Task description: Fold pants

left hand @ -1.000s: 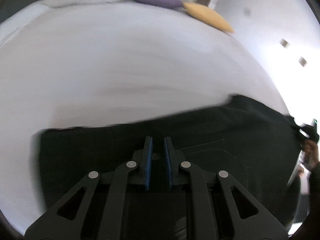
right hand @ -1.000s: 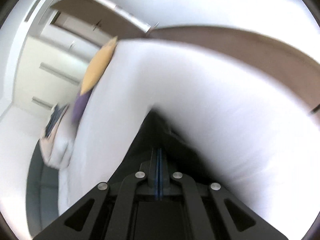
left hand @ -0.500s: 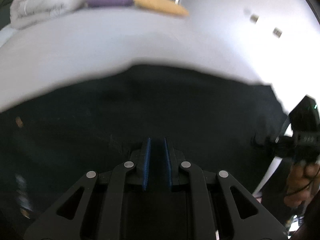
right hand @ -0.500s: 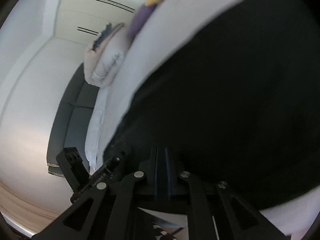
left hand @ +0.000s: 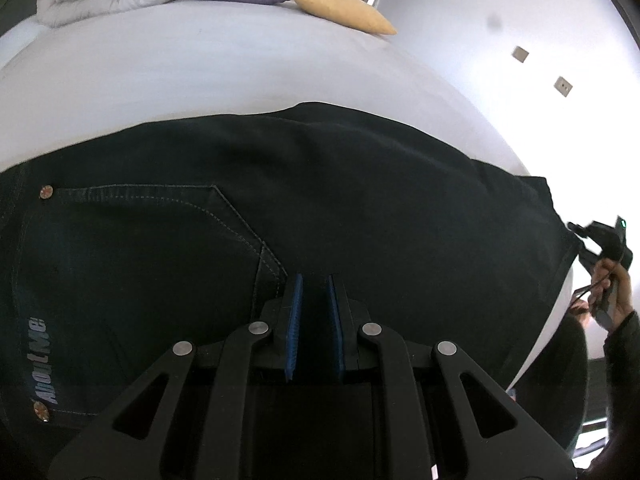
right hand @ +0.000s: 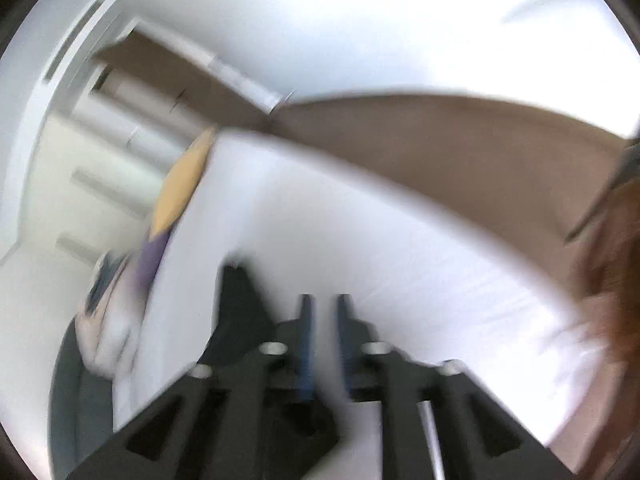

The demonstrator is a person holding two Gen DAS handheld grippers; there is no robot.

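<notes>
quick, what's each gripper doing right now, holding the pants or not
Left gripper: jaws nearly shut over the black pants; a grip cannot be told.
Right gripper: open, jaws have just been opening, nothing between them.

Limits of visibility, both wrist views.
Right wrist view is motion-blurred throughout; beyond the right gripper, the pants show only as a dark smear to its left. The left gripper hides the pants fabric beneath its frame; the lower-left edge crops them.
</notes>
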